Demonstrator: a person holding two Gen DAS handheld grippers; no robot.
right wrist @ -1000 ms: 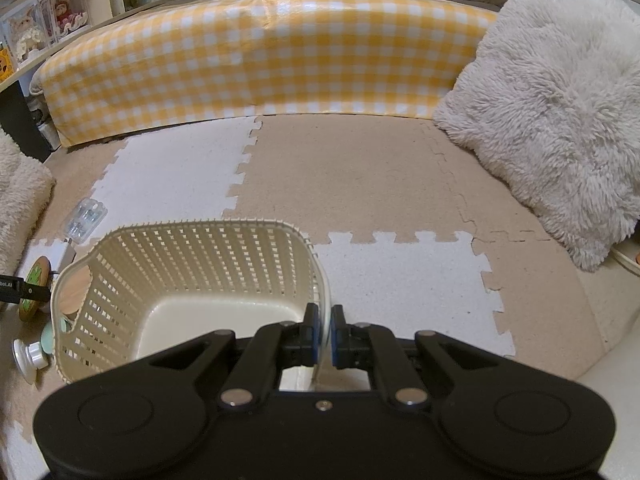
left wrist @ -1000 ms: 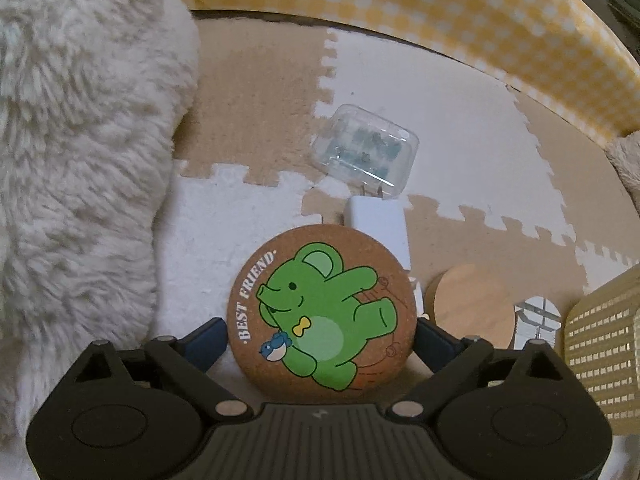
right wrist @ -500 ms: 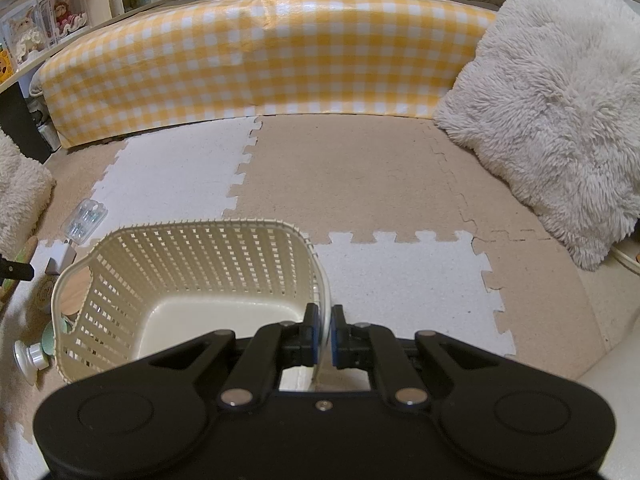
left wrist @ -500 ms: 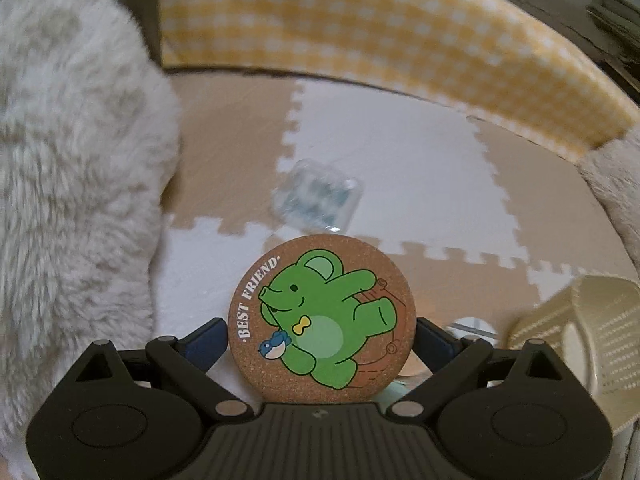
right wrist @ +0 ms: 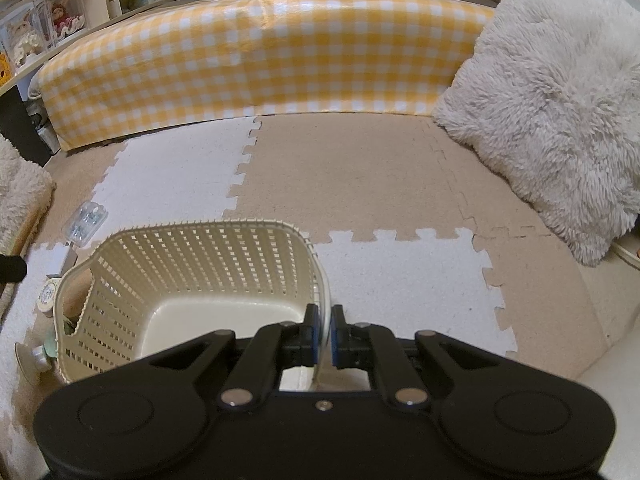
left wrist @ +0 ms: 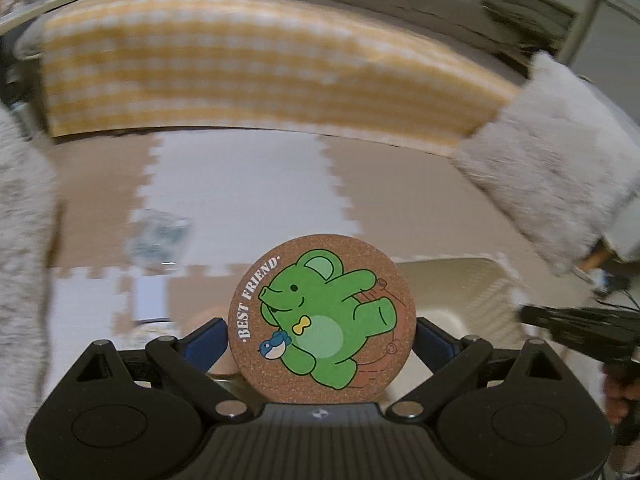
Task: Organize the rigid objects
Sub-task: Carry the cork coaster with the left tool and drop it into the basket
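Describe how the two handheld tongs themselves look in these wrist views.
Both are matte black plastic. The left tongs and right tongs each have two angled linkage arms with silver pivot pins, blue pads on the fingers, round recessed discs at both corners and a ribbed centre plate. No cables or sleeves show.

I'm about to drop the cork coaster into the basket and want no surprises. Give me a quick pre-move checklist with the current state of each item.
1. Cork coaster clamped by its edges in the left gripper: ok.
2. Right gripper shut on the basket rim, steadying it: ok.
3. Basket upright, mouth open: ok.
4. Basket floor bare, room for the coaster: ok.
5. Coaster directly over the basket mouth: cannot tell; the left wrist view is blurred and the coaster hides much of the basket.
6. Clear plastic case and small items left of the basket lie outside it, out of the drop path: ok.
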